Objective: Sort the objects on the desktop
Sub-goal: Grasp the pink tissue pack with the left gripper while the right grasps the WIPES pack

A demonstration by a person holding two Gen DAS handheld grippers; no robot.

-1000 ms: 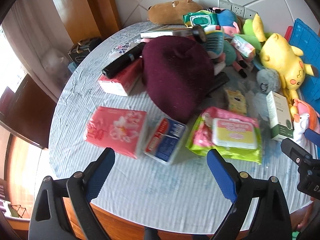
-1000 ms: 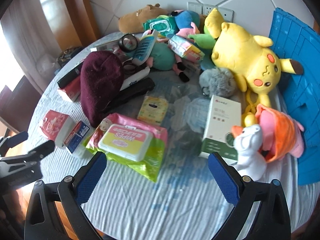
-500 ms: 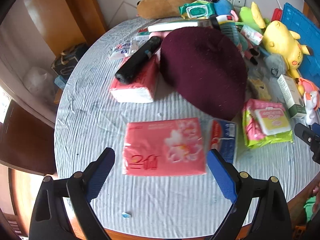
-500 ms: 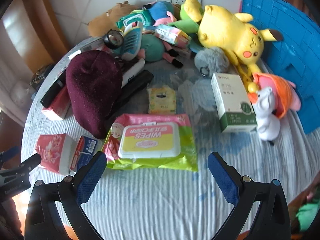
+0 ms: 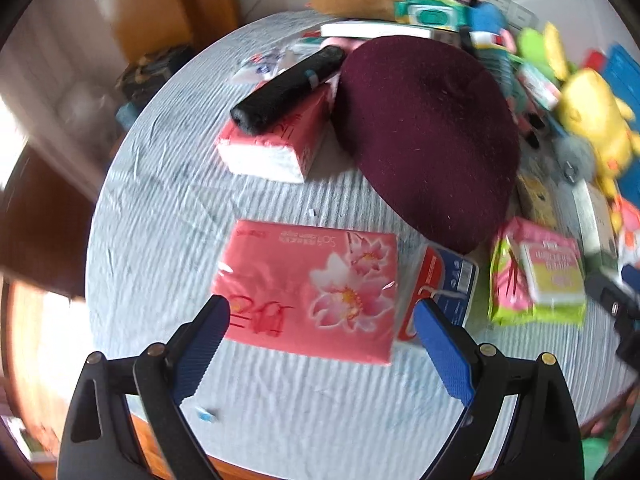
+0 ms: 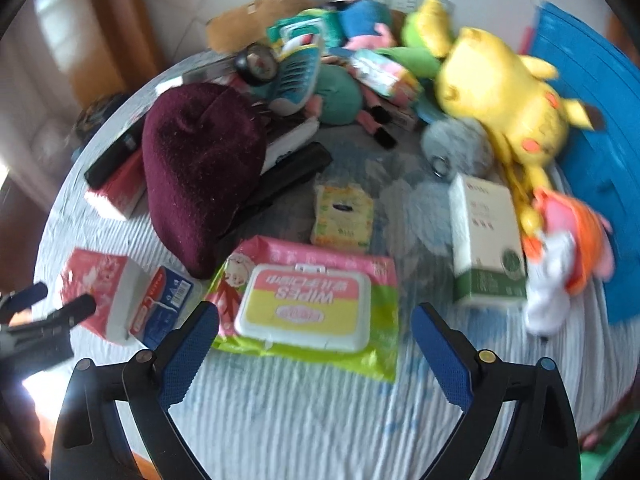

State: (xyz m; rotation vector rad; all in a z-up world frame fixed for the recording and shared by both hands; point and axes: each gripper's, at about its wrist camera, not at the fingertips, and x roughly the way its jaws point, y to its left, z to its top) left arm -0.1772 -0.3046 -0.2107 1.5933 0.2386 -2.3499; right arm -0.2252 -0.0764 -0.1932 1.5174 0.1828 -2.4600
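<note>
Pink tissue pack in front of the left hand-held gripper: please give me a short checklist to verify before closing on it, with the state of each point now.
1. Left hand-held gripper open wide: ok.
2. Pink tissue pack lies between the two fingers: ok, its near edge sits in the gap.
3. Nothing stacked on the pack: ok.
4. Pack free at its sides: not ok, the red and blue packet lies right against its right edge, beside the right finger.
5. Maroon hat clear of the pack: ok, apart.
6. Right hand-held gripper out of the way: ok, open over the wipes pack.
</note>
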